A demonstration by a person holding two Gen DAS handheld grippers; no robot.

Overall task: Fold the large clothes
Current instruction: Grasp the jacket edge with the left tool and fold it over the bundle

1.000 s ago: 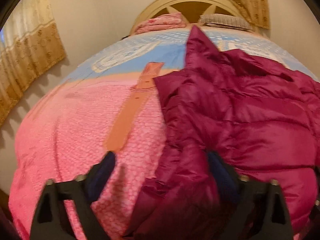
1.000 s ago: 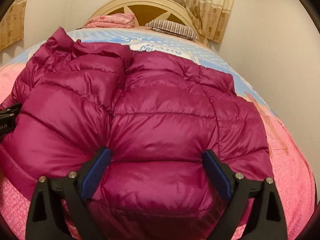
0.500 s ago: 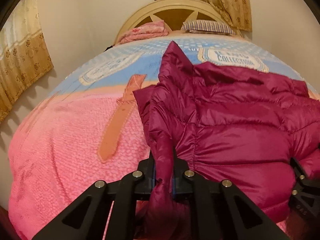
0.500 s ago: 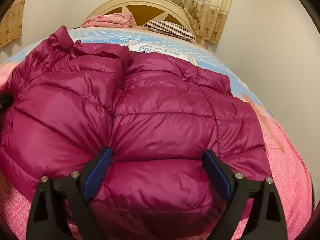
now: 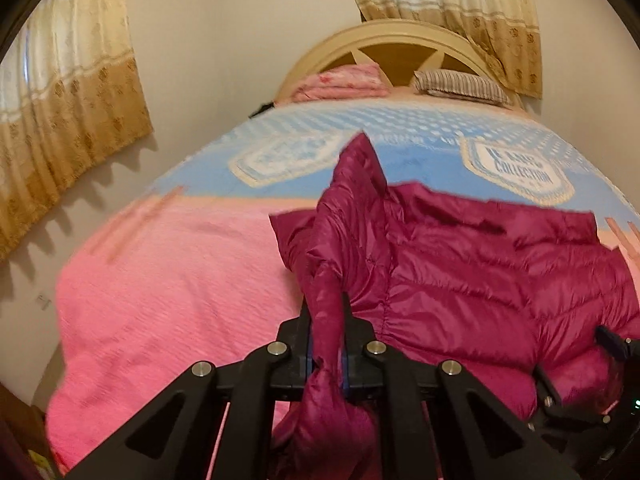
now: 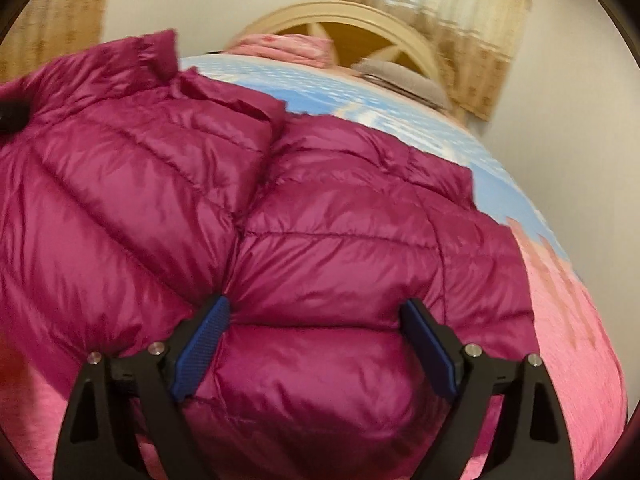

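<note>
The magenta quilted down jacket (image 5: pixel 460 280) lies on the bed (image 5: pixel 168 280), occupying the centre and right of the left wrist frame and most of the right wrist frame (image 6: pixel 280 220). Its long axis runs from the lower edge of the frame up toward the headboard (image 5: pixel 400 42), with the collar end pointing at the headboard and the hem end nearest the cameras. One sleeve or edge panel is pulled up into a pointed ridge at mid-frame of the left wrist view. The left claw (image 5: pixel 326 344) is closed on a gathered fold of the jacket edge at lower centre; the fabric bulges out below the pinch point. The right claw (image 6: pixel 316 340) is spread wide, its blue textured pads (image 6: pixel 202 354) straddling a puffed hem panel at the lower centre, pads pressing into the fabric at both sides without clamping it. The jacket shell is glossy, with horizontal stitched baffles. The bed cover is a knobbly pink fabric in the lower frame, changing to blue with white printed badges higher up. A folded pink blanket (image 5: pixel 344 80) and a striped pillow (image 5: pixel 460 86) sit against the arched cream headboard. Beige patterned curtains (image 5: pixel 68 92) hang at upper left and upper right.
</note>
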